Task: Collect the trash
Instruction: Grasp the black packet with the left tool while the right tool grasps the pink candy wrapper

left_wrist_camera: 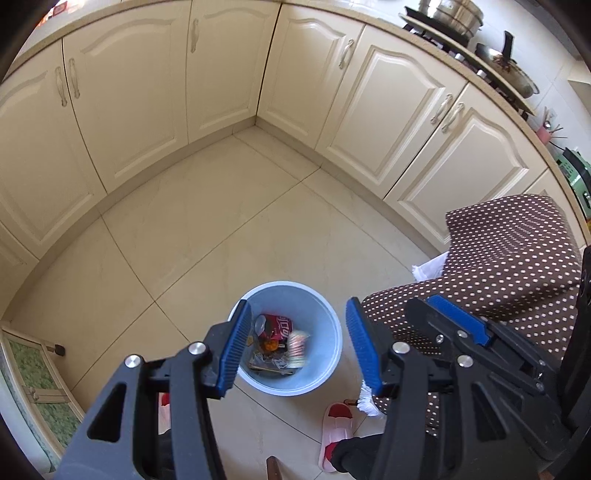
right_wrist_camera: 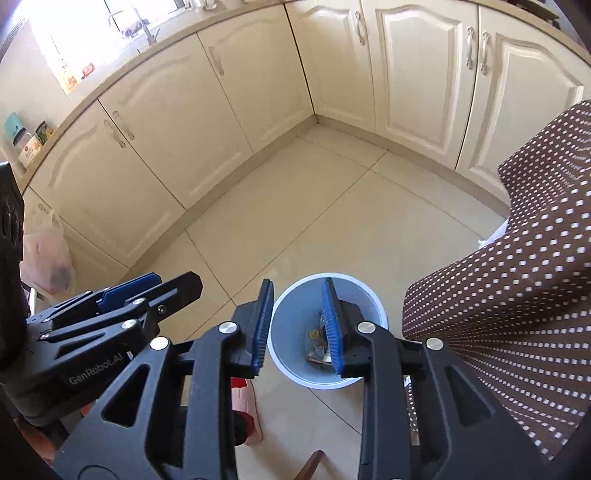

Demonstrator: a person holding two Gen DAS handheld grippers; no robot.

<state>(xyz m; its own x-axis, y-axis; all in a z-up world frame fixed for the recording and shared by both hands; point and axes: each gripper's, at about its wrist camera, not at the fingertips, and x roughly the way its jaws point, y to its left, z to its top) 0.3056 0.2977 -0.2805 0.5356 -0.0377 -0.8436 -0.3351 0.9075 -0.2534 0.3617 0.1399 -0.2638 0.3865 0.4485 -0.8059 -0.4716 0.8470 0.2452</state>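
A light blue bin (left_wrist_camera: 325,373) stands on the tiled floor, right below both grippers. Inside lie a crushed red can (left_wrist_camera: 275,326), an orange scrap and paper bits, plus a blurred striped wrapper (left_wrist_camera: 298,345). My left gripper (left_wrist_camera: 297,302) hangs over the bin, open, with nothing between its blue pads. In the right wrist view the bin (right_wrist_camera: 375,301) shows the scraps at its bottom. My right gripper (right_wrist_camera: 297,282) hovers above it, jaws apart and empty. Each gripper shows in the other's view: the right gripper (left_wrist_camera: 456,323) and the left gripper (right_wrist_camera: 147,290).
A brown polka-dot cloth (left_wrist_camera: 509,266) drapes over furniture just right of the bin. Cream cabinets (left_wrist_camera: 221,74) wrap the corner behind. A red and white slipper (left_wrist_camera: 338,424) lies by the bin. A plastic bag (right_wrist_camera: 48,254) sits at the left cabinets. Pots (left_wrist_camera: 454,14) stand on the stove.
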